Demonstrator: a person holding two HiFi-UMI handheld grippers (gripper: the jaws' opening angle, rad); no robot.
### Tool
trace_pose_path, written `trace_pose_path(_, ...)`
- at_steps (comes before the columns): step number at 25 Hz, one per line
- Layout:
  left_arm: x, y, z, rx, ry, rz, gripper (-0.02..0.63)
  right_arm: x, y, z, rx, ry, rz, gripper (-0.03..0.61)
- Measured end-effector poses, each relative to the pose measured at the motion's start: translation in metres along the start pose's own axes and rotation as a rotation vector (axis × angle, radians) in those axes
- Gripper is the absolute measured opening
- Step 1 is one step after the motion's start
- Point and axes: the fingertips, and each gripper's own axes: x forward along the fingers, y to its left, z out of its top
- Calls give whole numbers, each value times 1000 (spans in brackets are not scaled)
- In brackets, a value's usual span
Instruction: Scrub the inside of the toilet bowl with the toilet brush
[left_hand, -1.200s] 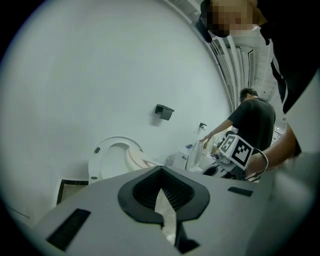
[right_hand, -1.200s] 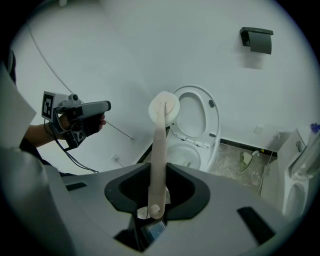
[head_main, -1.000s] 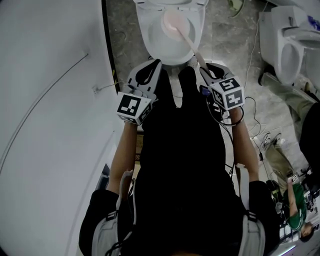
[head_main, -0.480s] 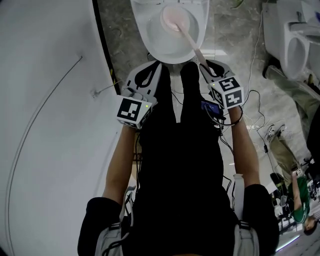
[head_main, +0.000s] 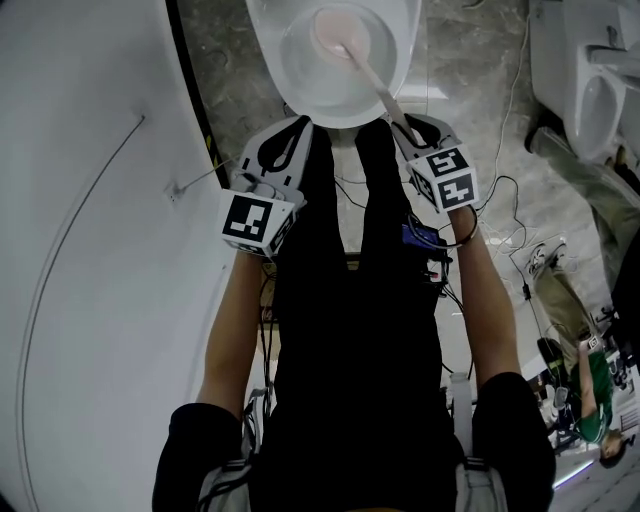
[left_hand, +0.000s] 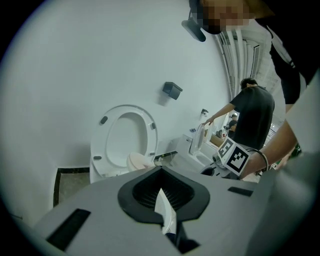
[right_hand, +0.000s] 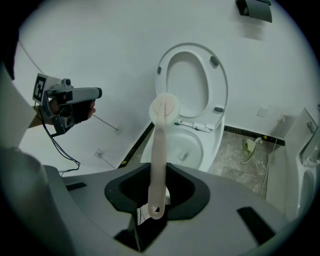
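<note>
The right gripper (head_main: 406, 128) (right_hand: 155, 199) is clamped on the lower end of the toilet brush (head_main: 368, 72) (right_hand: 159, 150). The handle's tip, with its hanging hole, pokes out behind the jaws toward the right gripper view's camera. From there the brush runs straight ahead of this gripper. Its long axis slants forward and a little to the person's left, and the round pale head is at the far end, away from the jaws. In the head view that head lies within the outline of the toilet bowl (head_main: 345, 118) (right_hand: 196, 150), over its far part. Whether the head touches the porcelain cannot be told. In the right gripper view the head shows against the lower edge of the raised seat (right_hand: 220, 90). The left gripper (head_main: 298, 132) (left_hand: 166, 210) hangs to the left of the right one, level with it and just short of the bowl's near rim, with its jaws together on nothing. Compared with the earlier head views, the grip and the brush's slant are unchanged. Both grippers and the bowl now sit slightly further left in the picture.
</note>
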Motion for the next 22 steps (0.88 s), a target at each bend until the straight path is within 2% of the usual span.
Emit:
trace_pose_path(8,14,10,-17,12,0,14,11,45,-8,-32,-44,82,22,101)
trace_pose_path(13,21,14,-16,30,-61,-10,11,71,-2,-50,-38,132,46,101)
trace_pose_path(22,29,27,-46,28,-22,-12,11,118,4,-89,-81,242,64,101)
